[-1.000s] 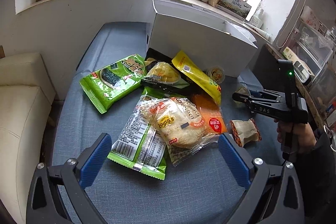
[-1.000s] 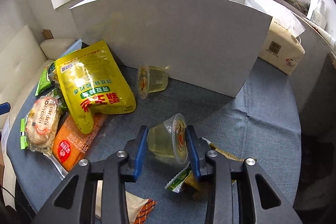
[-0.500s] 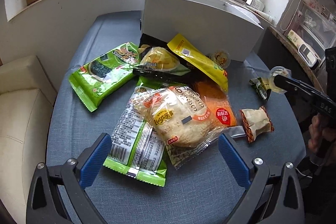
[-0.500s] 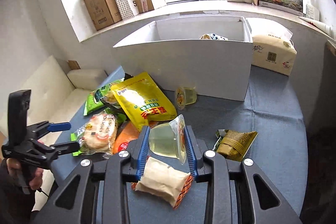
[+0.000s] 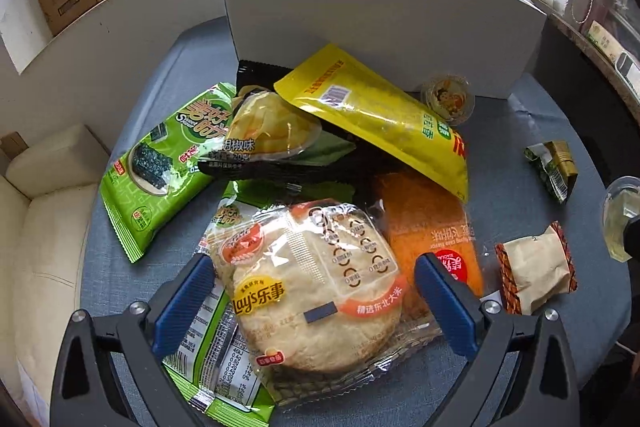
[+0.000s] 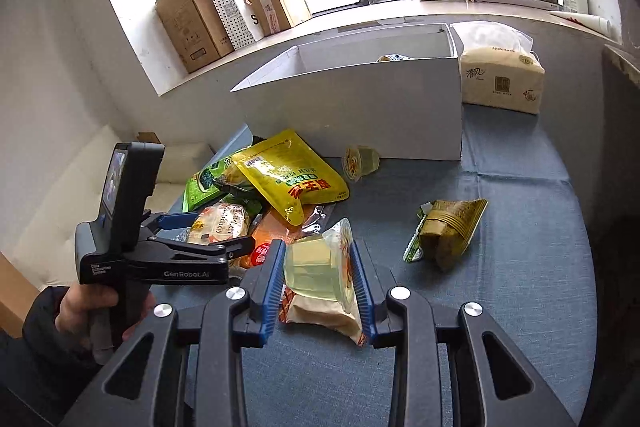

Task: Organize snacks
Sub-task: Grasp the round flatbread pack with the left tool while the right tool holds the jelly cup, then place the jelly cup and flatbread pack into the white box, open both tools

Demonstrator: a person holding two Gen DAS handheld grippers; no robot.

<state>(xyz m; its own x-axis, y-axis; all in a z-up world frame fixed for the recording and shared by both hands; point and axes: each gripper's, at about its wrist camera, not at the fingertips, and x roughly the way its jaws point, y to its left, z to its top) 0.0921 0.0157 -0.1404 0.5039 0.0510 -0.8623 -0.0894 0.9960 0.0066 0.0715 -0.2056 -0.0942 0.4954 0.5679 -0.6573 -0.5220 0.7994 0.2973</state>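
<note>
Right wrist: right hand-held gripper (image 6: 317,269) pinching jelly cup (image 6: 320,265), keep level, carry over white box (image 6: 360,115) rim before releasing; left hand-held gripper (image 5: 316,291) spread, closing slightly around rice cracker pack (image 5: 316,291).

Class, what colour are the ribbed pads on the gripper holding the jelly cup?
Blue pads on black arms, clearest in the right wrist view, clamping the jelly cup.

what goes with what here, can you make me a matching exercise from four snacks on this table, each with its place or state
Things:
1. jelly cup
2. second jelly cup
3. rice cracker pack
4. yellow pouch

Places or states:
A. between the open left claw's fingers, not pinched
B. on its side near the white box
C. clamped in the right claw
D. lying atop the pile, over the orange packet

Pairs: 1-C, 2-B, 3-A, 4-D
</note>
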